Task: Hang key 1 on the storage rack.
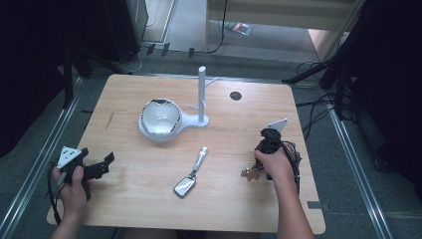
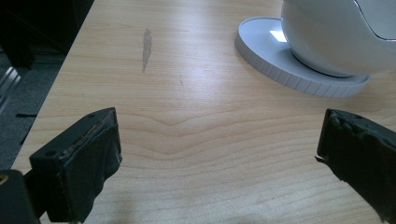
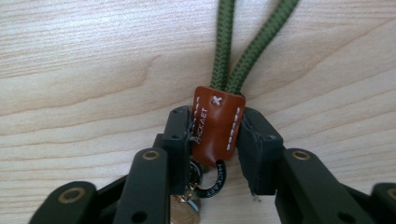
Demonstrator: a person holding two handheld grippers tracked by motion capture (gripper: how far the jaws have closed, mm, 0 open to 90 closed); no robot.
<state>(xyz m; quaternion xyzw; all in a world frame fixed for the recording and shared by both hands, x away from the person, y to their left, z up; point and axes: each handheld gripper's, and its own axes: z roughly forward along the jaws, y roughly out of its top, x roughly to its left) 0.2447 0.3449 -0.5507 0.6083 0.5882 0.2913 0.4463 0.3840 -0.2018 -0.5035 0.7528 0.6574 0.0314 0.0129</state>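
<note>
My right gripper [image 3: 215, 135] points down at the wooden table [image 3: 93, 70], shut on the brown stitched leather tab [image 3: 212, 126] of a keychain. Two strands of green cord [image 3: 224, 46] run away from the tab; a black ring and metal keys [image 3: 184, 210] hang below it between the jaws. From above, the right gripper [image 1: 259, 164] is at the table's right, with the keys [image 1: 249, 173] by the hand. My left gripper [image 1: 95, 155] hovers near the front left corner. In its own view the left gripper [image 2: 217, 154] stands open over bare wood.
A white round bowl [image 1: 160, 117] rests on a white base with an upright post [image 1: 201, 94] at the table's middle back; the base [image 2: 299, 70] shows ahead of the left gripper. A silver fob with a strap [image 1: 185, 186] lies front centre. A dark disc [image 1: 235, 95] sits behind.
</note>
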